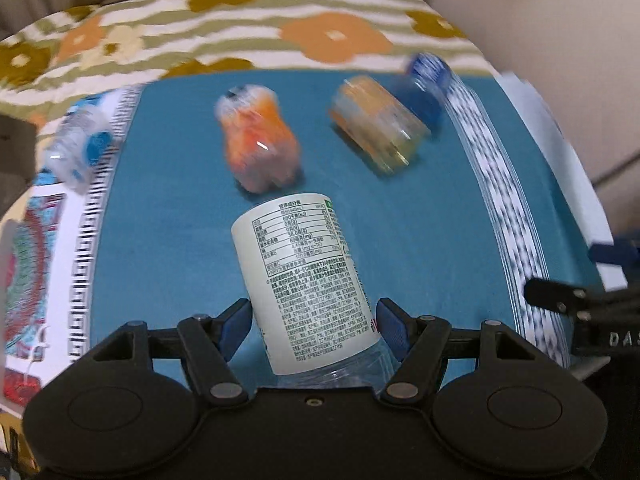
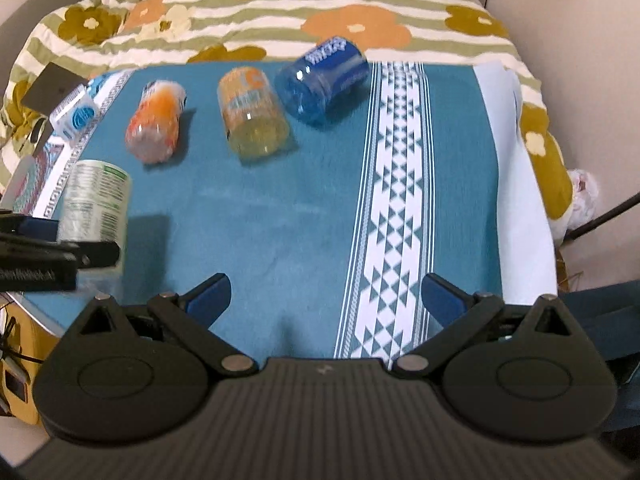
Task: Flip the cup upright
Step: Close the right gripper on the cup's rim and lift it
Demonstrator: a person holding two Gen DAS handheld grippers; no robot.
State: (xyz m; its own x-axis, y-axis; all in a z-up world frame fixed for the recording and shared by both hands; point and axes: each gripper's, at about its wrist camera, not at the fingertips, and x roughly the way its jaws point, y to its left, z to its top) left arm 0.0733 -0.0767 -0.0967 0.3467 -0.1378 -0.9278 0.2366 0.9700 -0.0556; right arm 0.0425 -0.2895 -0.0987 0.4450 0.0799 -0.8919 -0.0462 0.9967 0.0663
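Note:
A cut-off bottle cup with a white nutrition label (image 1: 304,272) sits between the blue pads of my left gripper (image 1: 313,312), which is shut on it. Its far end points away from me and leans left. In the right wrist view the same cup (image 2: 98,196) shows at the far left, held above the teal cloth (image 2: 260,220). My right gripper (image 2: 326,286) hangs open over the cloth with nothing between its fingers.
Lying on their sides along the cloth's far edge are an orange cup (image 2: 156,120), a yellow cup (image 2: 252,116) and a blue cup (image 2: 324,80). A clear blue-labelled one (image 2: 76,114) lies at the left edge. A white patterned band (image 2: 392,200) runs down the right. A floral quilt (image 2: 280,12) lies behind.

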